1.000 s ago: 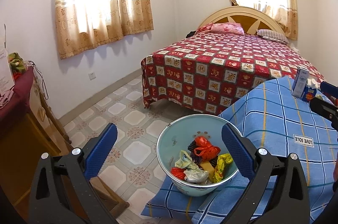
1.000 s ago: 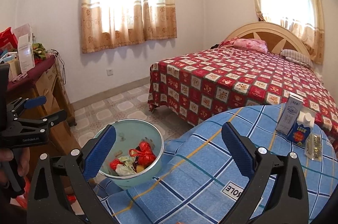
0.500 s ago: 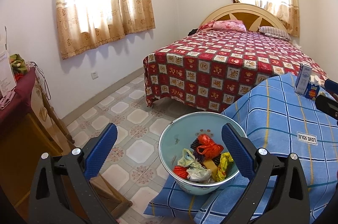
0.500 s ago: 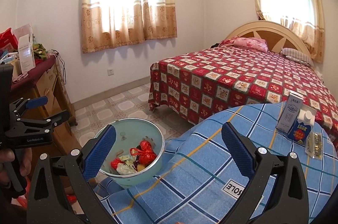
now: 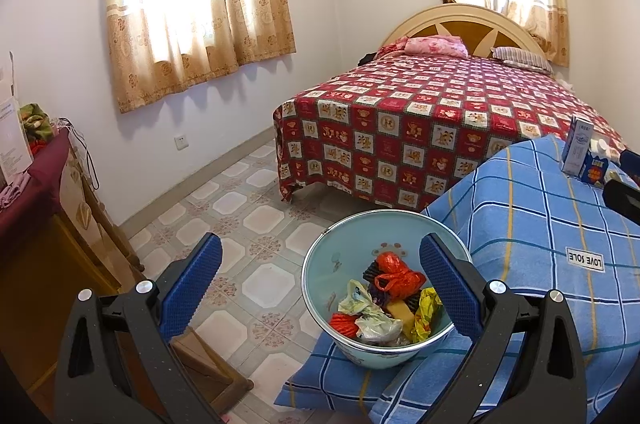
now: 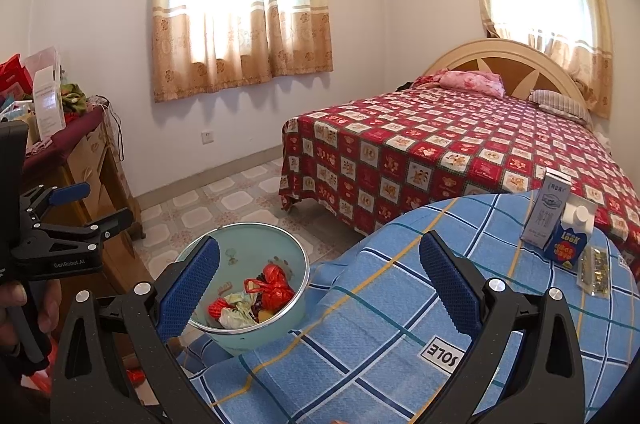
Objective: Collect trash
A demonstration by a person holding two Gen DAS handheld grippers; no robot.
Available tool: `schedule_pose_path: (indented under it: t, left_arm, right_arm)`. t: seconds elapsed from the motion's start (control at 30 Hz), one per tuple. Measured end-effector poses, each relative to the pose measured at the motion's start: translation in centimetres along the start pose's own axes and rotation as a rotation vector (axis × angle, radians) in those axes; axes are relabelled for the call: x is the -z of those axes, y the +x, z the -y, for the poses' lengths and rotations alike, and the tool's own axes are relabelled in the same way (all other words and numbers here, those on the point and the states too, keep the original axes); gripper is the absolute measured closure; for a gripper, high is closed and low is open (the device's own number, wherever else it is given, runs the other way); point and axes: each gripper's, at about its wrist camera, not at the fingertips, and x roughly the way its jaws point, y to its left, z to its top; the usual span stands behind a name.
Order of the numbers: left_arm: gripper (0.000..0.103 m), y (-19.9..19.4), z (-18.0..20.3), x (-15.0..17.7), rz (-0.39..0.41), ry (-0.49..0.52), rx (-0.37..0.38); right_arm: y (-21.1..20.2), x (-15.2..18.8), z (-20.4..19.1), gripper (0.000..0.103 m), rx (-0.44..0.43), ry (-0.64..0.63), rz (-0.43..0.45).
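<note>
Left gripper (image 5: pixel 320 280): jaws wide apart, nothing between the blue pads, held above the floor tiles and the near rim of the basin. Right gripper (image 6: pixel 320 284): jaws likewise wide apart and empty, held over the blue checked cloth (image 6: pixel 400 304). Pale blue basin (image 6: pixel 298 276) sits at the near left edge of that cloth, where the fabric hangs toward the floor; it holds collected trash: red plastic bag (image 5: pixel 398 274) knotted on top, crumpled clear and white wrappers (image 5: pixel 374 320), yellow wrapper (image 5: pixel 426 308), a dark item beneath. A label reading LOVE SOLE (image 5: pixel 585 258) is on the cloth right of the basin. Far right on the cloth: white carton (image 6: pixel 546 216) upright, blue carton (image 6: pixel 570 240) touching its right side, and a clear packet (image 6: pixel 594 270) lying flat just right of those. Left of scene: wooden cabinet (image 6: pixel 100 159) with clutter on top. Beyond the cloth: bed with red patterned cover (image 6: pixel 440 143), pink bundle (image 6: pixel 474 81) and striped pillow (image 6: pixel 560 101) at the headboard. Far walls: two curtained windows
</note>
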Motion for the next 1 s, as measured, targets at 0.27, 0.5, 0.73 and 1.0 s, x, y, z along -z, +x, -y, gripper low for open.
schedule_pose_path:
  t: [0.27, 0.5, 0.73, 1.0]
  left_arm:
    - [0.006, 0.1, 0.16, 0.15, -0.001, 0.002, -0.004]
    - [0.006, 0.17, 0.32, 0.37, 0.009, 0.019, -0.017]
    - [0.006, 0.37, 0.65, 0.34, -0.004, 0.036, -0.011]
    - [0.006, 0.31, 0.65, 0.38, -0.003, 0.034, -0.008]
  right_arm:
    - [-0.14, 0.08, 0.09, 0.005, 0.002, 0.002, 0.01]
    - [-0.27, 0.06, -0.05, 0.005, 0.003, 0.0, 0.017]
    - [-0.33, -0.03, -0.21, 0.005, 0.001, -0.001, 0.022]
    - [-0.35, -0.06, -0.31, 0.005, 0.0, -0.001, 0.02]
